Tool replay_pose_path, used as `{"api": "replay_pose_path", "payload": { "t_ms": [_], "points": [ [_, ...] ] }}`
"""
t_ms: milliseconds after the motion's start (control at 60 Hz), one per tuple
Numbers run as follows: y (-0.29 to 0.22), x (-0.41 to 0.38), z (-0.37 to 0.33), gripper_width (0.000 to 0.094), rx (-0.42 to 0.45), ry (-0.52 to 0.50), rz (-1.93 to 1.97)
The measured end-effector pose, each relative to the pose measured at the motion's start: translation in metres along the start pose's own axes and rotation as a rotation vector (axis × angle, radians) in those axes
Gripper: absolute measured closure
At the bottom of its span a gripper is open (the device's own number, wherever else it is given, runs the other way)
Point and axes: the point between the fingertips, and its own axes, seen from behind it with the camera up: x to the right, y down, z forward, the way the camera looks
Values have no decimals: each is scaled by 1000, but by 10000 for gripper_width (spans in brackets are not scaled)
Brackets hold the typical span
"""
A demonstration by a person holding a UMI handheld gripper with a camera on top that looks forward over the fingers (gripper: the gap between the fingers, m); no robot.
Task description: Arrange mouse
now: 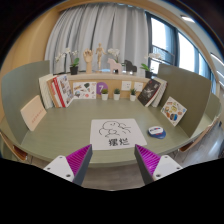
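Note:
A small dark blue mouse (156,131) lies on the green tabletop (70,125) to the right of a white square mat with a black line drawing (112,133). My gripper (112,160) is open and empty, its two fingers with magenta pads (78,158) spread wide at the table's near edge. The white mat lies just ahead of the fingers. The mouse lies ahead and off to the right of the right finger (150,160).
Books and picture cards (58,91) lean along the back wall, with small pots (125,90) and figures on a shelf. A card (173,110) leans at the right wall, a book (33,113) at the left. Curtains and windows lie beyond.

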Motion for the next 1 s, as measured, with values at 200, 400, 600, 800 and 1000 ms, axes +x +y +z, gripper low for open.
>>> {"api": "replay_pose_path", "payload": {
  "t_ms": [200, 400, 600, 800, 1000],
  "points": [
    [87, 63, 44, 84, -37, -26, -36],
    [100, 156, 97, 80, -73, -17, -29],
    [81, 233, 159, 88, -73, -25, -37],
    [67, 265, 218, 78, -92, -95, -64],
    [47, 274, 259, 88, -106, -134, -58]
  ]
}}
